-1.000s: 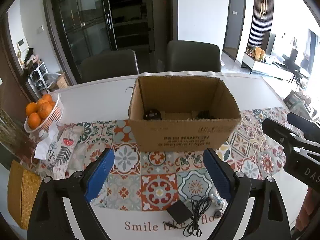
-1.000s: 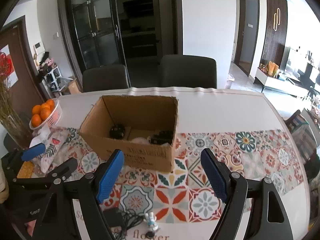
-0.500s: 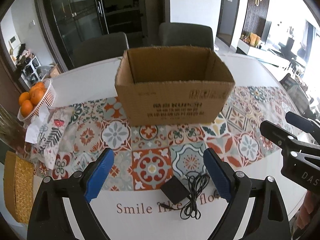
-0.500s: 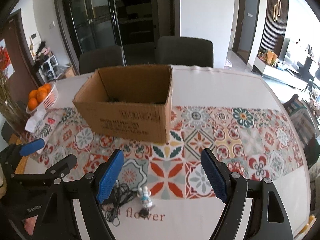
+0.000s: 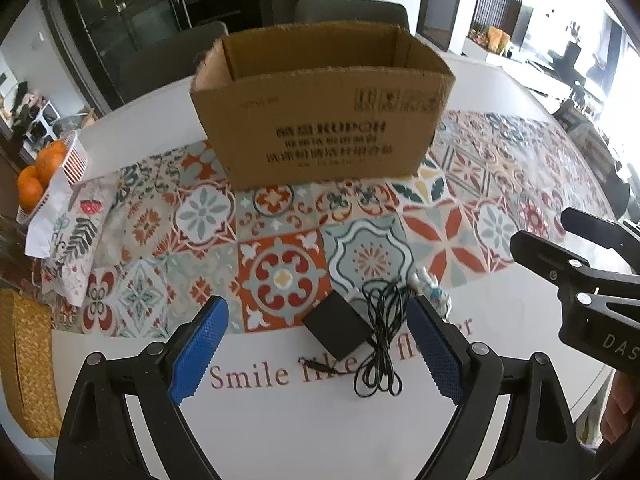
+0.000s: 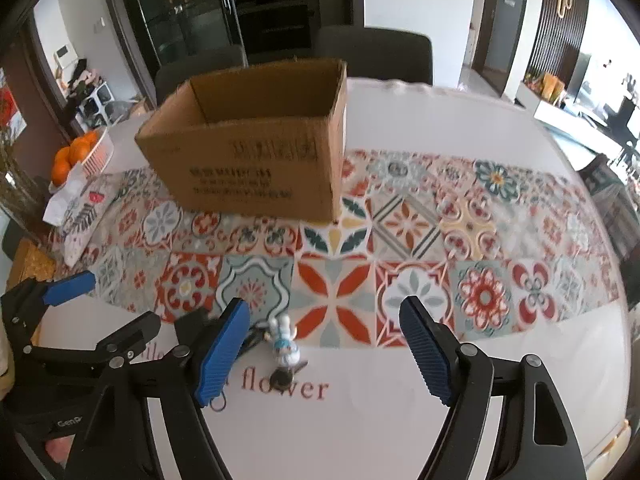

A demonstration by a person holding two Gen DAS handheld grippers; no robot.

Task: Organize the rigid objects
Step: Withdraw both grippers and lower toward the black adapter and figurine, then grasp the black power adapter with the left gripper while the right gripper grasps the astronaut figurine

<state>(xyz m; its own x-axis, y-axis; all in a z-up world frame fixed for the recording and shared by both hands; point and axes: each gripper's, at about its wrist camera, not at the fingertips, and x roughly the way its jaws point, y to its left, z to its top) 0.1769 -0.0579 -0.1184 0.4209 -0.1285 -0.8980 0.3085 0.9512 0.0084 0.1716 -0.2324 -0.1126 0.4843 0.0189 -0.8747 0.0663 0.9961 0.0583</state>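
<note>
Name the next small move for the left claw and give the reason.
Probably lower the left claw onto the black adapter and close. Its pads stand open with the adapter and coiled cord lying loose on the table between them, nothing gripped, and the cardboard box waits open beyond.

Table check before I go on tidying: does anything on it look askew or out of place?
Yes. A black adapter lies loose near the front edge, its cord tangled, beside a small rabbit keychain. All sit outside the box.
</note>
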